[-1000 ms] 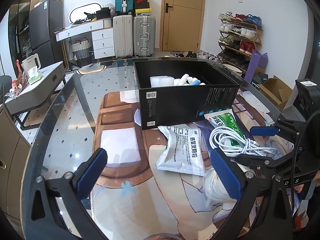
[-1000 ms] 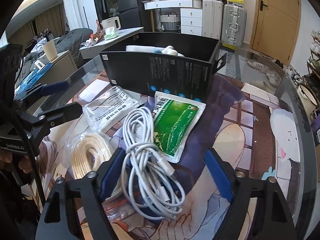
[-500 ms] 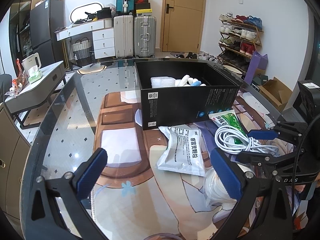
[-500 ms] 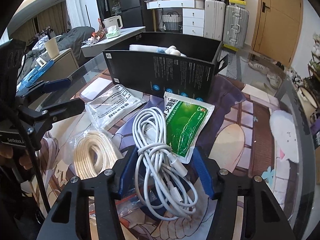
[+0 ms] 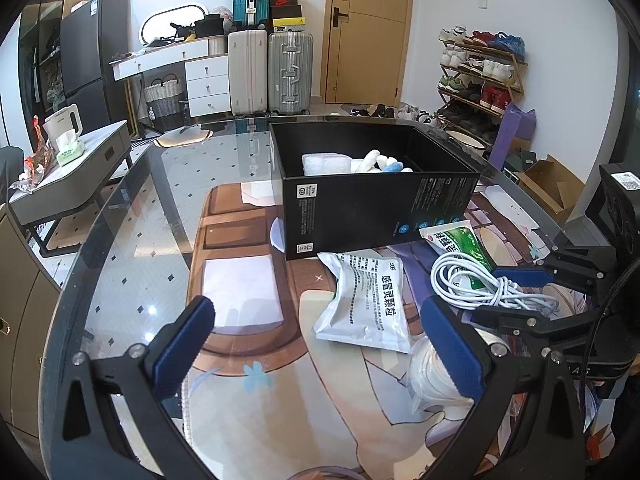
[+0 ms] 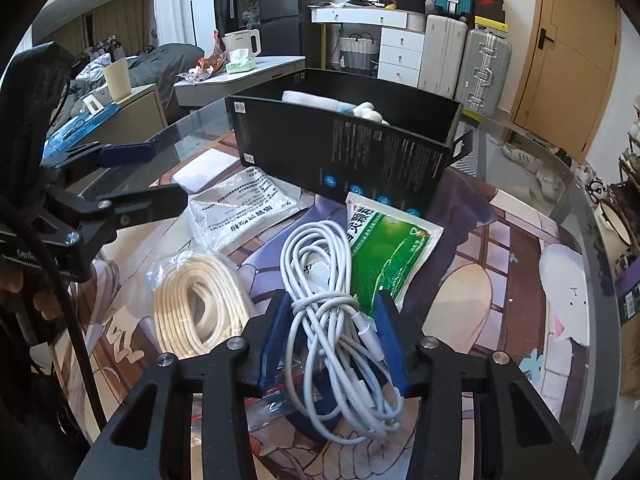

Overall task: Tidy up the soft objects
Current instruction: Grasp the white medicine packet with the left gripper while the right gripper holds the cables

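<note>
Nearest the right wrist camera, the right gripper (image 6: 332, 320) is closing its blue pads on the bundled waist of the white cable (image 6: 320, 280); the pads already touch the strands on both sides, and the cable's loop fans toward twelve o'clock over the table mat (image 6: 460, 300). At about ten o'clock from that grip lies the cream cord coil (image 6: 200, 304) in its clear bag (just beside the cable, not touching it that I can tell). At one o'clock the green sachet (image 6: 384, 252) lies partly under the cable's loop. Farther, at eleven o'clock, sits the white sachet (image 6: 244, 204). The left gripper (image 5: 316, 340) hangs wide apart, holding nothing. Farthest, at twelve o'clock, stands the black box (image 6: 360, 152), white soft items inside.
</note>
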`<state>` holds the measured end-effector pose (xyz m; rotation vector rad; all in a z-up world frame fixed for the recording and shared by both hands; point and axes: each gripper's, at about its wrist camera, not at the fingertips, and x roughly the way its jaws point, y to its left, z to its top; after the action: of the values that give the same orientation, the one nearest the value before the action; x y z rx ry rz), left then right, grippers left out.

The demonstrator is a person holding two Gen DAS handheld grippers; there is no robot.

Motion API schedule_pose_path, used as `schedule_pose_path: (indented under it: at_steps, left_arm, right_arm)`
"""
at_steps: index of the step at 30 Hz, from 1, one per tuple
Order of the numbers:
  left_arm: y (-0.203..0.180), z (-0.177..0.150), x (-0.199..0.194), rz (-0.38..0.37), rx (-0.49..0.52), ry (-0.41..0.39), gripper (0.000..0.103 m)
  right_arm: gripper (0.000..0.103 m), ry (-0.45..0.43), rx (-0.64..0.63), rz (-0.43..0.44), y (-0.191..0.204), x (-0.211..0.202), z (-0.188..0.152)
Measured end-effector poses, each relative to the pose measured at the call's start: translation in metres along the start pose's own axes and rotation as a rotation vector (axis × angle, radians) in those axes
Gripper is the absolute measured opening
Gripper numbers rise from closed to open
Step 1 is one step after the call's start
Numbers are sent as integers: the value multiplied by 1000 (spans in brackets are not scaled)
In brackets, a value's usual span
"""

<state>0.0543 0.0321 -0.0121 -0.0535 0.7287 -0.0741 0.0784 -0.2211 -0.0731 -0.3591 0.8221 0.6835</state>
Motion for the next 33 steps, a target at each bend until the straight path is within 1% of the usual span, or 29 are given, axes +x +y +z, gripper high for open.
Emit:
schedule_pose_path:
  at_steps: [7, 8, 12, 17, 19, 23, 31, 33]
  left_arm:
    - [0, 0, -1, 0, -2, 2, 103]
    - [0, 1, -1, 0, -2, 2, 103]
    - [0, 0, -1, -1, -2, 3, 103]
    - [-1, 0, -1, -1, -1, 9, 103]
    - [-1, 1, 1, -9, -2, 18, 103]
    - [-4, 2, 7, -39, 2, 51, 103]
    - [-17, 9, 23, -35, 35, 96, 103]
    - [-23, 13, 30, -27, 59, 116, 103]
  right_arm:
    - [44, 12, -15, 6, 2, 3, -1]
    - [41, 10, -14, 9, 2, 3, -2]
    - [34, -26, -28, 17, 5, -2, -3]
    - [33, -74, -2, 34, 4, -13, -3]
    - [33, -90, 12, 57, 2, -19, -2]
    - [33, -115, 19, 64, 1, -28, 0]
    - [33, -127, 40, 71, -2, -34, 3]
    - [33, -130, 50, 69, -6, -35, 4]
